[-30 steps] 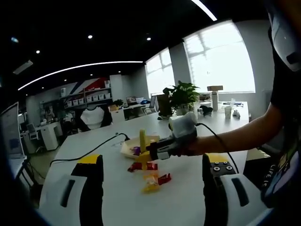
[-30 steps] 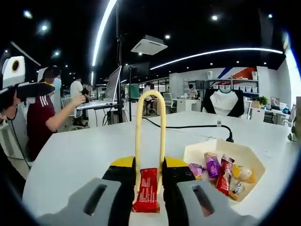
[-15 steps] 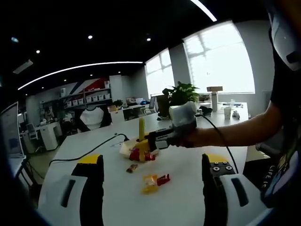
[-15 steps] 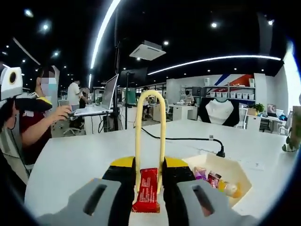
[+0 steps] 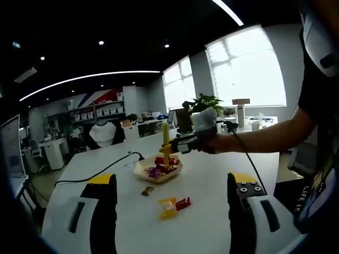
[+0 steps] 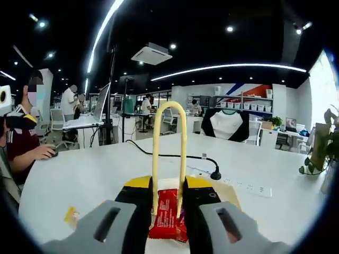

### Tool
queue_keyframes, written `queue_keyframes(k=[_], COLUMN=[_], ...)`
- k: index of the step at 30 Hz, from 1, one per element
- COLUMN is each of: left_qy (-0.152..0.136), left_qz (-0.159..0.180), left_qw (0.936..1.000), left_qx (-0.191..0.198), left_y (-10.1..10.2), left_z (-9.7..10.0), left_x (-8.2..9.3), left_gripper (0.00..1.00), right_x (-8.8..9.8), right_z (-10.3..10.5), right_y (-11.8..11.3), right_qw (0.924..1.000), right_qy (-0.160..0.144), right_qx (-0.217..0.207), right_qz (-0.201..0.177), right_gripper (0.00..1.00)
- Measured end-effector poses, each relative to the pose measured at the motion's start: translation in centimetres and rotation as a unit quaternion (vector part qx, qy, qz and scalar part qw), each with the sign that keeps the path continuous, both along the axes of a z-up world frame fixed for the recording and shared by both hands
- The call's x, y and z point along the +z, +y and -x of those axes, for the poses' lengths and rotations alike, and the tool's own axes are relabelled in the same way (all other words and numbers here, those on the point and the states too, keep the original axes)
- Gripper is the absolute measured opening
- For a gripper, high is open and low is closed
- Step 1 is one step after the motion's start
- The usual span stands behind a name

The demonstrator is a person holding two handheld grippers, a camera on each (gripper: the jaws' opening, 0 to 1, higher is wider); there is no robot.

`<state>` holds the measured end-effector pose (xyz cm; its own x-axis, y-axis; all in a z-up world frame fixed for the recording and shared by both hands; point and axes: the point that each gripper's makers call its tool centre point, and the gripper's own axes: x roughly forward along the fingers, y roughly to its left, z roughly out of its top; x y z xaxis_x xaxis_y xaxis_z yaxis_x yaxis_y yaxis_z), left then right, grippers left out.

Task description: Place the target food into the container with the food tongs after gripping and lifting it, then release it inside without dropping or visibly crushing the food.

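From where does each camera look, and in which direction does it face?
Left gripper view: rides on the left gripper, jaws wide apart, facing across the white table at the right gripper over the tray; the person's arm shows.
Right gripper view: rides on the right gripper, looking along yellow tongs clamping a red snack, towards desks.
Shared: table, tongs, tray.

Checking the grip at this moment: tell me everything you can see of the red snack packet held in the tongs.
The red snack packet is a flat, glossy wrapper, long and narrow, with small print too blurred to read. It stands roughly upright between the two arms of the yellow tongs, which the right gripper squeezes from both sides. It looks uncrushed. In the left gripper view it hangs above the pale container of wrapped snacks, seemingly clear of them.
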<state>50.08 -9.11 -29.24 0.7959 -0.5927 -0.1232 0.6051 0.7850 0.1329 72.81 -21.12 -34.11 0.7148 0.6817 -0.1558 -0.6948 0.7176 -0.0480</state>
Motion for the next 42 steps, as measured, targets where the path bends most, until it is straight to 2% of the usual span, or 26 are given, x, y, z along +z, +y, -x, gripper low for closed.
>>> queue_keyframes(k=[5,6,8,10,13,18,21,24,34,35,36,37,38,40,42], left_qy=[0.0,0.0,0.0,-0.001,0.0,0.0,0.001,0.0,0.002,0.003,0.004,0.004,0.004,0.003,0.001], left_qz=[0.0,0.0,-0.001,-0.002,-0.002,-0.003,-0.002,-0.001,-0.003,-0.003,-0.003,-0.003,-0.003,-0.004,-0.003], left_qw=[1.0,1.0,1.0,1.0,1.0,1.0,1.0,1.0,0.9999,0.9999,0.9999,0.9999,0.9999,0.9999,0.9999], left_qx=[0.001,0.002,0.002,0.003,0.005,0.006,0.007,0.008,0.013,0.014,0.014,0.014,0.014,0.013,0.012], left_y=[0.0,0.0,0.1,0.2,0.3,0.4,0.5,0.6,1.1,1.2,1.2,1.2,1.1,1.1,1.0], left_z=[0.1,0.1,0.1,0.1,0.1,0.1,0.1,0.1,0.2,0.2,0.2,0.2,0.2,0.2,0.2], left_x=[0.0,0.1,0.1,0.1,0.1,0.1,0.2,0.3,0.1,0.0,0.0,0.0,0.0,0.1,0.2], left_gripper=[0.91,0.91,0.91,0.91,0.91,0.91,0.91,0.91,0.91,0.91,0.91,0.91,0.91,0.91,0.91], right_x=[-0.2,-0.2,-0.4,-0.6,-1.0,-1.5,-1.5,-2.2,-2.6,-2.3,-2.3,-2.4,-2.6,-2.5,-2.2], right_z=[-1.5,-2.0,-2.6,-3.0,-3.4,-4.1,-4.3,-4.6,-4.6,-4.1,-3.9,-4.2,-4.3,-4.1,-4.1], right_y=[-2.2,-2.8,-3.7,-4.2,-4.5,-4.6,-4.2,-3.9,-3.6,-2.5,-2.2,-2.8,-3.1,-2.8,-2.9], right_qw=[0.9994,0.9984,0.9972,0.9973,0.9968,0.9965,0.9964,0.9965,0.9966,0.9989,0.999,0.9984,0.998,0.9982,0.9983], right_qy=[0.002,0.007,0.023,0.016,0.021,0.025,0.029,0.031,0.036,0.028,0.03,0.021,0.018,0.029,0.026], right_qx=[-0.035,-0.053,-0.064,-0.07,-0.077,-0.08,-0.077,-0.077,-0.075,-0.035,-0.03,-0.052,-0.055,-0.053,-0.052], right_qz=[-0.002,-0.018,-0.032,-0.015,-0.012,-0.005,-0.021,-0.004,0.003,-0.012,-0.013,0.003,0.026,0.009,0.006], right_gripper=[0.17,0.17,0.17,0.17,0.17,0.17,0.17,0.17,0.19,0.21,0.22,0.22,0.22,0.22,0.22])
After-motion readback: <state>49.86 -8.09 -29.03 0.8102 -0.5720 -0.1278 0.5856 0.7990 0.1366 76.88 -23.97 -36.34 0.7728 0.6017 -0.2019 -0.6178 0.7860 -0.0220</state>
